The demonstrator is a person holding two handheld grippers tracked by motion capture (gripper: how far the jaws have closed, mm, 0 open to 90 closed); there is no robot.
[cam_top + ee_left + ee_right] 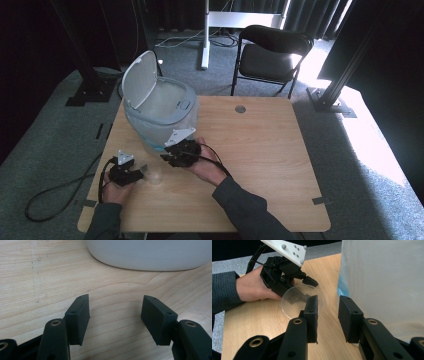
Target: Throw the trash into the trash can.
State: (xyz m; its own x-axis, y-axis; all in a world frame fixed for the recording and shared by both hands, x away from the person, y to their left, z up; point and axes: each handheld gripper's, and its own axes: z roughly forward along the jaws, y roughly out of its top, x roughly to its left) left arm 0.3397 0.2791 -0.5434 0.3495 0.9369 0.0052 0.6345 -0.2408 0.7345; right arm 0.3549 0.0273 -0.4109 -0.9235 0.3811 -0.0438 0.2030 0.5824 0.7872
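Table (pixel 260 165) carries everything, w/ the bin (pixel 162 117) as the landmark: pale grey-blue, lid flipped up, standing toward the far left part of the wood.

Right gripper (pixel 172 156) sits just beside the bin's near wall, touching or nearly so; can't tell which. Its own view has the jaws part-open w/ nothing between them, bin wall (pixel 384 285) close on one side.

Left gripper (pixel 137 173) is nearer the person than the bin and to its left. Its own view shows jaws spread wide over bare wood, empty, bin base (pixel 150 255) curving across ahead.

Clear plastic cup (pixel 155 176) lies by the left gripper's tips, just in front of the bin on the person's side. In the right gripper view the cup (pixel 299 302) lies on its side, mouth toward the camera, apart from the bin.

Risks, as I judge them:
- Cup is thin, see-through, round: a jaw tip nudging it before closing could send it rolling off toward the table edge.
- Squeezing too hard could crumple it.
- Right gripper so near the bin: a careless sweep could shove or tip it, esp. w/ the lid up.
- Both grippers converging on one small cup could clash.
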